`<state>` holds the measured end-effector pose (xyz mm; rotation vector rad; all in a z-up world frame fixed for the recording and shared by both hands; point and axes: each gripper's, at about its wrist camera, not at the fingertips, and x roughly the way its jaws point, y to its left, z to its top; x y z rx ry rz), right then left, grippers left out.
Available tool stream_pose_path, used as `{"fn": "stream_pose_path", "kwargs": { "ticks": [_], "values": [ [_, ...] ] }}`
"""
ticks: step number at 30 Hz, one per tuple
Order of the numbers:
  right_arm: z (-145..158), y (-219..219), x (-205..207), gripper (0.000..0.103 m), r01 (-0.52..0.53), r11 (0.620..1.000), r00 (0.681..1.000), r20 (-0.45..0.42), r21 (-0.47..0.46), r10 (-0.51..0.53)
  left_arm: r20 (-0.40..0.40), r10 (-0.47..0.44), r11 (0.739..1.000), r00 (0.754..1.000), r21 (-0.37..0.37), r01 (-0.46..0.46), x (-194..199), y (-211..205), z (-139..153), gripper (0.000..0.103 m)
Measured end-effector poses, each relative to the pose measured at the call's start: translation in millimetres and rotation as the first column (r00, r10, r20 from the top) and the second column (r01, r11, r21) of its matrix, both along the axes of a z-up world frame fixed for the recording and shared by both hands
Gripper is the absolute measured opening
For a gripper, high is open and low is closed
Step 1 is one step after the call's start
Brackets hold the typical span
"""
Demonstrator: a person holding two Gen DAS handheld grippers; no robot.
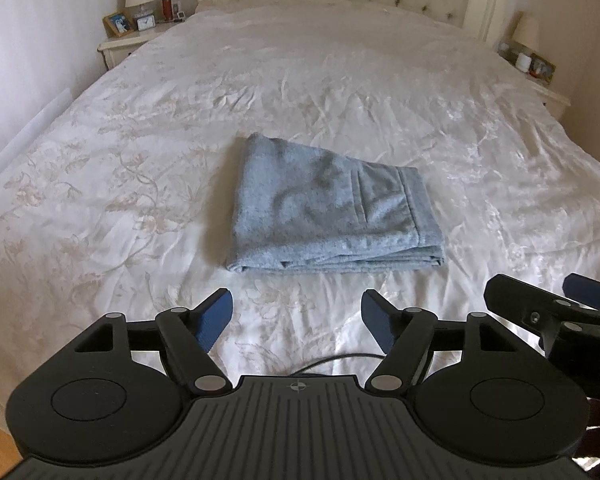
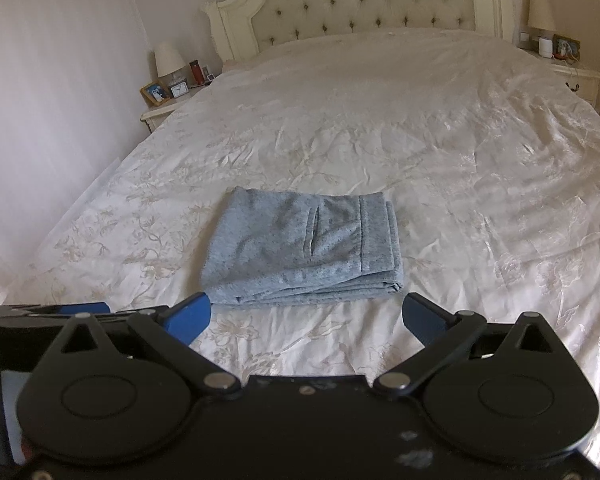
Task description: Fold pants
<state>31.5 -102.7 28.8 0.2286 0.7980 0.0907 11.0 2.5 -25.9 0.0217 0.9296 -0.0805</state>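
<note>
Hovering with both my left gripper [image 1: 296, 316] and right gripper [image 2: 306, 318] spread wide and empty, I risk snagging the folded pants [image 1: 332, 212] at mid-frame, undoing their stacked layers.

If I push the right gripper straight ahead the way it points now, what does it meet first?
Most likely the folded grey pants. The right gripper, jaws open and empty, points at their near stacked edge, with only a strip of white bedspread in between. If it runs low, it may brush the bedspread first; depth is unclear.
</note>
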Motion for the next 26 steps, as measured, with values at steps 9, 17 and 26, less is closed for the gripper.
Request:
{"fn": "stream_pose_path", "kwargs": {
  "ticks": [9, 17, 26],
  "values": [
    [-4, -7, 1, 0.103, 0.003, 1.000, 1.000, -0.021, 0.005, -0.003, -0.042, 0.065, 0.996, 0.997, -0.050, -0.067, 1, 2, -8, 0.070],
    [-6, -11, 4, 0.103, -0.003, 1.000, 1.000, -0.028, 0.007, 0.003, -0.071, 0.087, 0.996, 0.994, -0.021, -0.089, 5, 1, -15, 0.070],
    [-11, -11, 9, 0.103, -0.010, 1.000, 0.999, -0.043, 0.015, 0.010, -0.093, 0.078, 0.997, 0.993, 0.017, -0.077, 10, -3, -19, 0.070]
  ]
}}
